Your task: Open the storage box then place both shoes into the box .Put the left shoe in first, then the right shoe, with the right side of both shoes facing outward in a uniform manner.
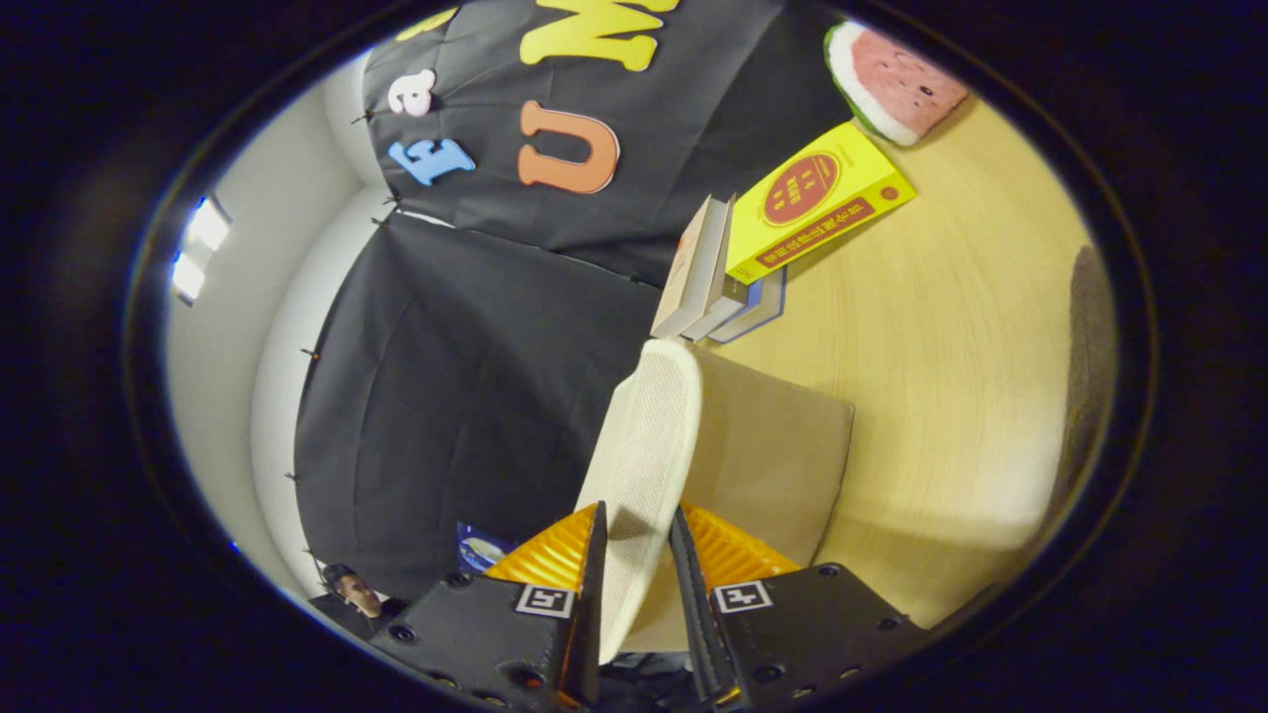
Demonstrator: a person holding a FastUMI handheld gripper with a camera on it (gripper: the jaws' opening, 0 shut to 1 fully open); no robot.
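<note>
Gripper (637, 555) clamping cream shoe (644, 465) (mesh-textured)

Cream shoe (644, 436), slipper-type w/ woven mesh texture, is held on edge between the hand-held gripper (639, 584) fingers, both pressing its sides. Its long axis runs fwd from the fingers, far end rounded. Just behind it sits a beige fabric storage box (773, 465), plain-sided, resting on the wooden surface (951, 327); can't tell if open.
</note>
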